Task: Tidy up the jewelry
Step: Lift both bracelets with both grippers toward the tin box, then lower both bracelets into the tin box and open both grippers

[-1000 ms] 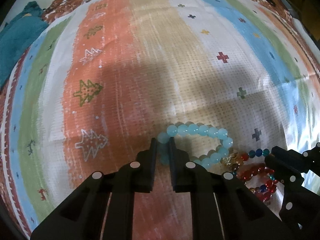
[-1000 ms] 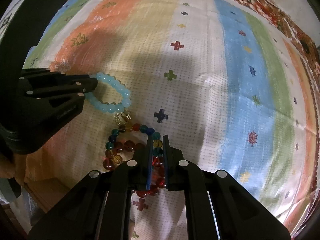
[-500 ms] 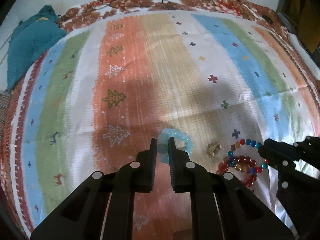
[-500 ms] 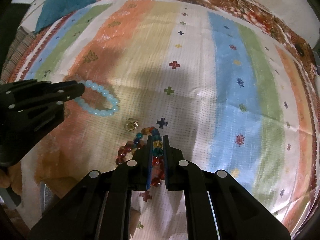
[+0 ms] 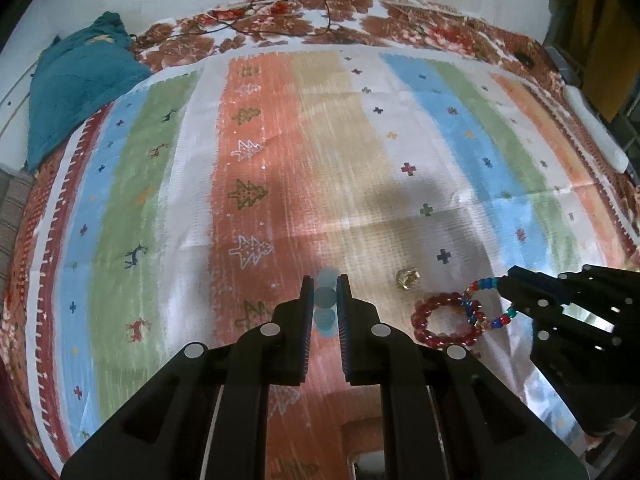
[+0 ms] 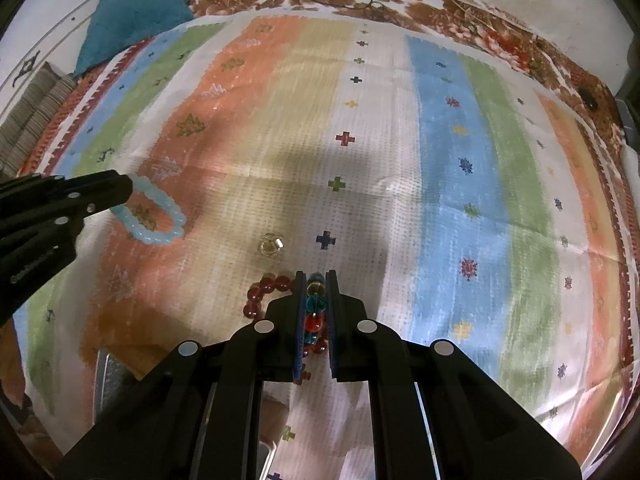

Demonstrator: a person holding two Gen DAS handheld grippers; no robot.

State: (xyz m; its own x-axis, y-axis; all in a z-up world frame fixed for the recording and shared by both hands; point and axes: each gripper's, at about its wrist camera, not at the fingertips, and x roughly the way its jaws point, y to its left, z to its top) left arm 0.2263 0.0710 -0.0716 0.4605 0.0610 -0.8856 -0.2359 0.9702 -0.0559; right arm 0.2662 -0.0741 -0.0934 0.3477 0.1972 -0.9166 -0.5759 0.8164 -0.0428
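My left gripper [image 5: 325, 286] is shut on a pale blue bead bracelet [image 5: 325, 300], seen edge-on between its fingers; the whole blue loop [image 6: 154, 216] hangs from it in the right wrist view, above the striped cloth. My right gripper [image 6: 316, 280] is shut on a multicoloured bead bracelet [image 6: 314, 304], which also shows in the left wrist view [image 5: 486, 312]. A dark red bead bracelet [image 5: 442, 320] lies against it on the cloth. A small gold ring [image 5: 407, 278] lies alone between the two grippers.
The striped patterned cloth [image 5: 440, 128] covers the surface. A teal fabric bundle [image 5: 76, 84] sits at the far left corner. Black cables [image 5: 280, 24] lie at the far edge. A wooden box edge [image 6: 132, 364] shows under the cloth's near left side.
Both grippers have risen and drawn apart. The blue bracelet came away from the pile with my left gripper, leaving the gold ring alone on the cloth.
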